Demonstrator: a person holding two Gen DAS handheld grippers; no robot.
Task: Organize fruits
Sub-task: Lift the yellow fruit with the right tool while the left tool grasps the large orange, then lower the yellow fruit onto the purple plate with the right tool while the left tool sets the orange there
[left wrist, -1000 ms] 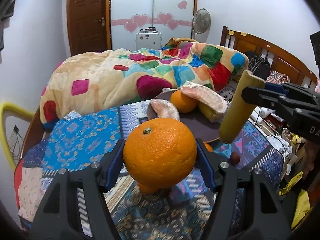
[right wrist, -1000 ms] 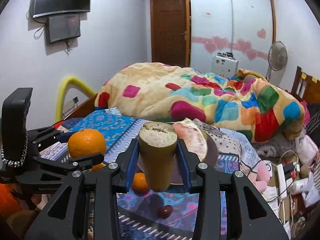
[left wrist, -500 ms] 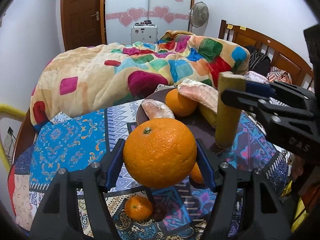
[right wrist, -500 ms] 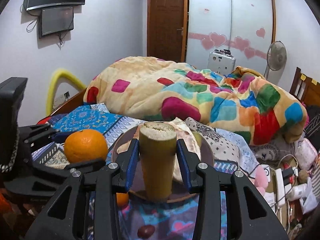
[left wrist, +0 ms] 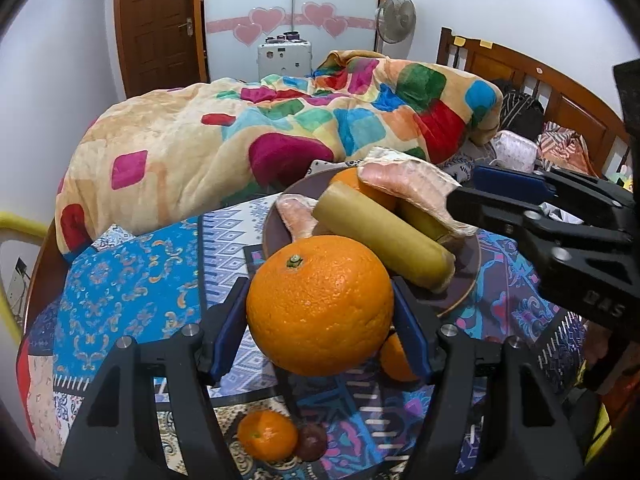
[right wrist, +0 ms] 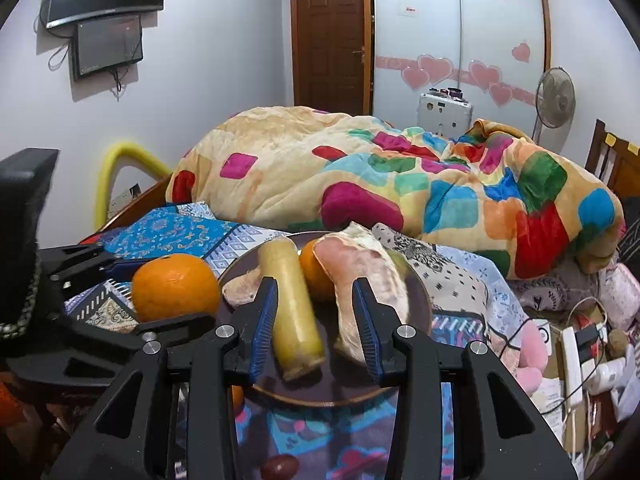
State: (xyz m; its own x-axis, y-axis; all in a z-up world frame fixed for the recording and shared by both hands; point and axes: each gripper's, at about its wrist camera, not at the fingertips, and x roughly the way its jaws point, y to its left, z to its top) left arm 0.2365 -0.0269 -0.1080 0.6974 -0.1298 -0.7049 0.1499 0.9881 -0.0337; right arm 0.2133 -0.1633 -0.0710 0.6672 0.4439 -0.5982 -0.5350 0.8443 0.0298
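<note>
My left gripper [left wrist: 320, 312] is shut on a large orange [left wrist: 320, 306] and holds it above the patterned cloth, just in front of the dark plate [left wrist: 464, 292]. The orange also shows in the right wrist view [right wrist: 174, 288]. My right gripper [right wrist: 316, 324] is open above the plate [right wrist: 418, 292]; a yellow-green cane stick [right wrist: 292, 312] lies on the plate between its fingers, loose. The stick [left wrist: 384, 242] leans on a small orange [left wrist: 352, 180] and pomelo pieces [left wrist: 404, 180]. The right gripper [left wrist: 520, 196] reaches in from the right.
A small orange [left wrist: 267, 436], a dark round fruit [left wrist: 311, 442] and another orange [left wrist: 396, 356] lie on the cloth below my left gripper. A colourful blanket [left wrist: 240, 132] is heaped behind the plate. Cables and a power strip [right wrist: 576, 364] lie at the right.
My right gripper has opened and let go of the cane stick, which now lies on the plate instead of standing upright. My left gripper, still holding the orange, has moved closer to the plate.
</note>
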